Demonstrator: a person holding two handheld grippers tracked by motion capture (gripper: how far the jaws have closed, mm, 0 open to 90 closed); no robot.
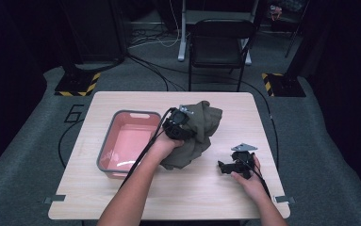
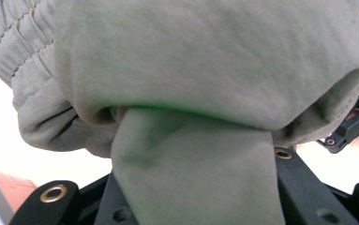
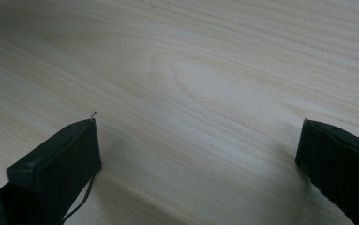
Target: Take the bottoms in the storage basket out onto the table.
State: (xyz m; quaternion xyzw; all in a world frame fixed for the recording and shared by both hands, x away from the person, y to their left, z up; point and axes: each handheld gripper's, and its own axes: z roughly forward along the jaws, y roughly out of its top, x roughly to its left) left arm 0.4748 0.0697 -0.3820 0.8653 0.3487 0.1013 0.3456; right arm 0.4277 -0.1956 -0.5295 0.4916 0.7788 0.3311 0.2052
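- Clamping the olive garment (image 2: 191,79), the left gripper (image 1: 177,126) is held mid-table, beside the pink tub (image 1: 106,155);
- the right gripper (image 3: 198,154) is spread wide, empty, near the table's (image 3: 214,56) right edge.

Three cameras, one table: how each one's looking

The high view sits above the person's side and looks forward and down, taking in the whole light wooden table (image 1: 206,197), the grey-rimmed pink plastic tub (image 1: 121,141) and a black folding chair (image 1: 218,47) beyond. The left gripper view rides right up against the crumpled olive-green cloth garment (image 2: 205,75), so close it's mostly fabric, with a sliver of the pale tabletop behind, and that same garment (image 1: 194,134) sits mid-table in the high view. The right gripper view looks along its black jaws, low over bare wood grain (image 3: 205,79), very near, the same tabletop the overhead covers.
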